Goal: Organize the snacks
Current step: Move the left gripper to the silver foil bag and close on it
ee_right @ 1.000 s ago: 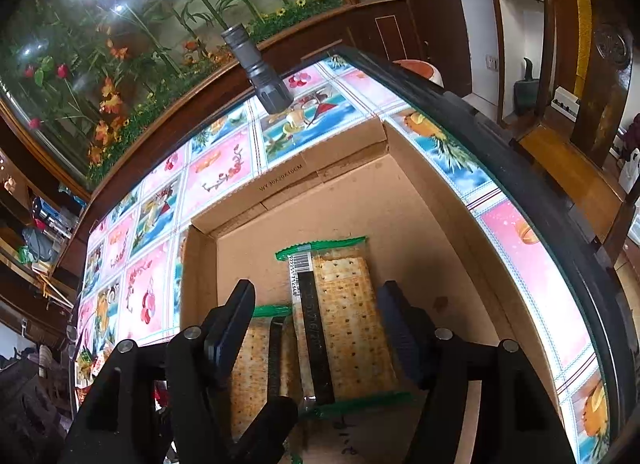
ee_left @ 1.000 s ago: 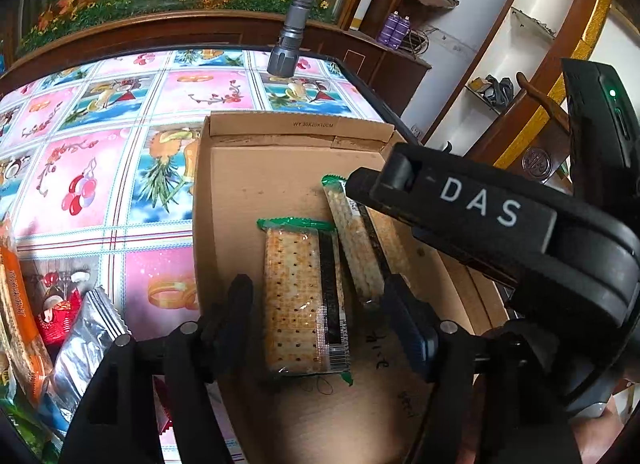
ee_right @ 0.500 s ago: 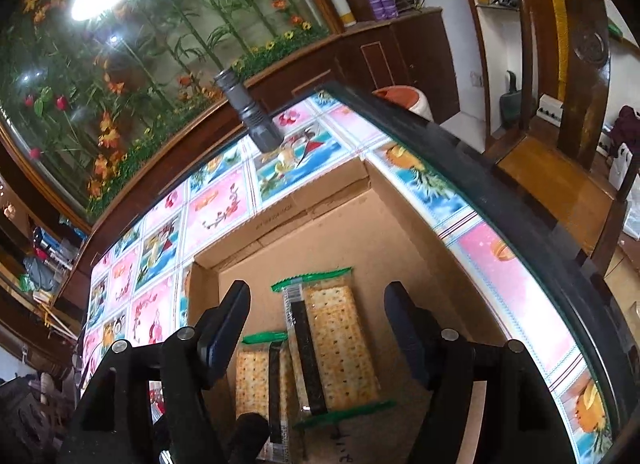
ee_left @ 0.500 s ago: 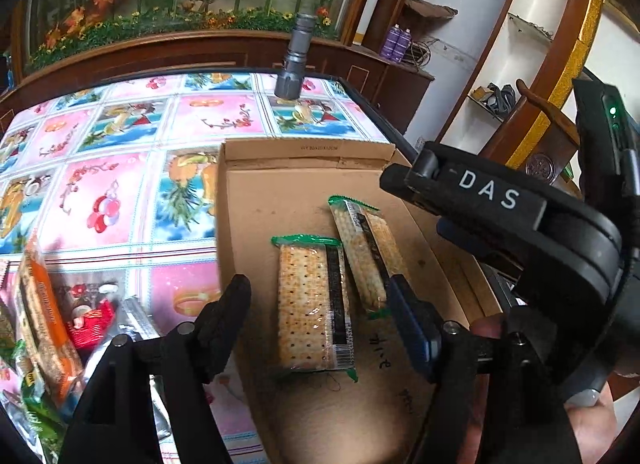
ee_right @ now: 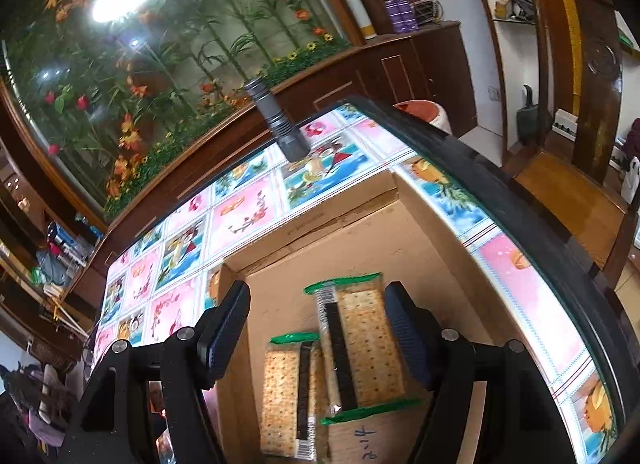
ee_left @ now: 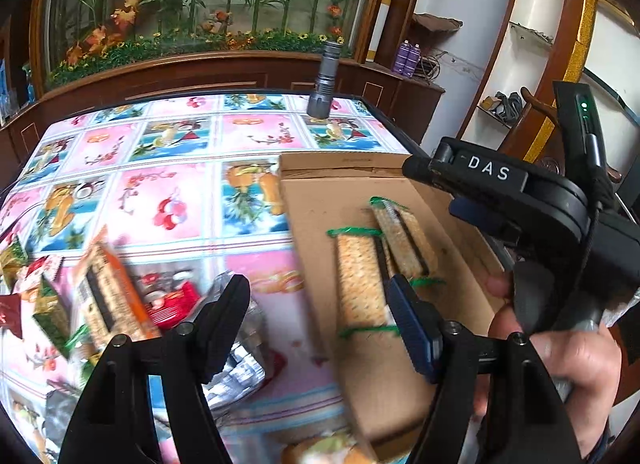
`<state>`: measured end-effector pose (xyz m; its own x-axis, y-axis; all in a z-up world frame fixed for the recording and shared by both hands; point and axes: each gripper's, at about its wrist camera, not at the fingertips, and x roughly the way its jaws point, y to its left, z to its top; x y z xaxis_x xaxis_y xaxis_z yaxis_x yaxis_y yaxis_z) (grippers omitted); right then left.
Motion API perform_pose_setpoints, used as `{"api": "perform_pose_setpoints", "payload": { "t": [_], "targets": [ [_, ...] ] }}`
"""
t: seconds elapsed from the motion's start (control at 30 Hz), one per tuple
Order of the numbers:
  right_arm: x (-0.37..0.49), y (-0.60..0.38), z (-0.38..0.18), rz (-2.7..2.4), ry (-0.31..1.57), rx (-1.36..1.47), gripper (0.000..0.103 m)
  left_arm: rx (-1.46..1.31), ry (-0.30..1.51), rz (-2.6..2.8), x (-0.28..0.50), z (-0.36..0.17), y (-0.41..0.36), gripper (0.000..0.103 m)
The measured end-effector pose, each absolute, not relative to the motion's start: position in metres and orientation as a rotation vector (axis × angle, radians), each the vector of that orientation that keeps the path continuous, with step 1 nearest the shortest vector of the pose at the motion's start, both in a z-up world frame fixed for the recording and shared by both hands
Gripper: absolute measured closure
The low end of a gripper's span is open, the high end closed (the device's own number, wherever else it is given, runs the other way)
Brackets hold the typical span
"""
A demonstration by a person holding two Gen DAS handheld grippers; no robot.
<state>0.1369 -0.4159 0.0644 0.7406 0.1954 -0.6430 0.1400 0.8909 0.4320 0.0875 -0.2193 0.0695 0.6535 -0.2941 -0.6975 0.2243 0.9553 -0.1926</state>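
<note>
Inside, two cracker packs [ee_right: 360, 348] lie flat in the cardboard box [ee_right: 360, 236] on the bench [ee_left: 168, 199], side by side, overlapping; left claw [ee_left: 320, 320] released, empty, straddling the box's left wall; right claw [ee_right: 316, 328] released, empty, above the packs; loose snacks [ee_left: 108, 304] heaped left of the box.

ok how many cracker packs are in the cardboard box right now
2. One cracker pack lies flat on the left of the cardboard box; the other cracker pack lies beside it on the right, overlapping its edge. The box's near end is out of view, so more may be hidden.
</note>
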Motion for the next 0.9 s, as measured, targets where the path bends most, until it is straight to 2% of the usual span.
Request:
{"api": "perform_pose_setpoints", "payload": {
  "t": [0.23, 0.5, 0.63, 0.73, 0.9],
  "targets": [
    [0.136, -0.393, 0.066, 0.092, 0.744, 0.417, 0.029, -0.105, 0.8, -0.247, 0.064, 0.067, -0.165, 0.033],
    [0.129, -0.35, 0.069, 0.197, 0.735, 0.3, 0.029, -0.181, 0.762, -0.124, 0.024, 0.067, -0.07, 0.032],
    [0.123, -0.323, 0.068, 0.275, 0.739, 0.247, 0.029, -0.207, 0.804, -0.082, 0.008, 0.058, -0.029, 0.03],
    [0.12, -0.307, 0.065, 0.354, 0.759, 0.255, 0.029, -0.182, 0.864, -0.08, 0.002, 0.045, -0.018, 0.024],
    [0.115, -0.286, 0.061, 0.39, 0.775, 0.201, 0.025, -0.076, 0.947, -0.087, 0.003, 0.023, -0.031, 0.023]
  ]
}}
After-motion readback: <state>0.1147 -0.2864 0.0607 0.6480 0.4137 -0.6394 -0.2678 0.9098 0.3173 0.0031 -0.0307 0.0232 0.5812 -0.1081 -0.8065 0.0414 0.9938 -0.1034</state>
